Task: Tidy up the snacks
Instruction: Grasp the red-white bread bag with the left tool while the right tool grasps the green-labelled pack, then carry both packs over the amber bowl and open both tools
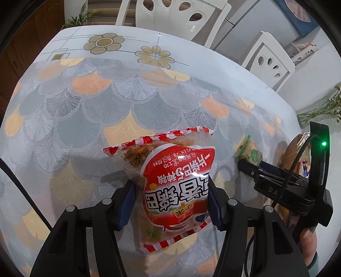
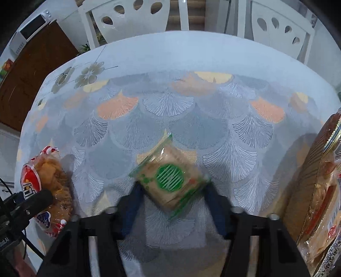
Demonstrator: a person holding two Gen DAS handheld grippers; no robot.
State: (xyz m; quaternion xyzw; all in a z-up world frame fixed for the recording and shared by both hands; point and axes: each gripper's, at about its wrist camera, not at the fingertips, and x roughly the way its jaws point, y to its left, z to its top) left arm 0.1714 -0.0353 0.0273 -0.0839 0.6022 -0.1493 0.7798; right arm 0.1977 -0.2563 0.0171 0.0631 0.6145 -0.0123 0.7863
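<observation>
My left gripper (image 1: 171,198) is shut on a red and white snack bag (image 1: 172,183) and holds it above the patterned table (image 1: 106,102). The same bag shows at the left edge of the right wrist view (image 2: 49,187). My right gripper (image 2: 172,198) is shut on a small green and clear cracker packet (image 2: 170,181), held just above the cloth. That packet (image 1: 250,152) and the right gripper (image 1: 242,164) show at the right of the left wrist view.
A brown basket with several wrapped snacks (image 2: 319,202) stands at the right edge, also partly seen in the left wrist view (image 1: 292,153). White chairs (image 1: 170,17) stand behind the table. A wooden cabinet (image 2: 32,74) is at the far left.
</observation>
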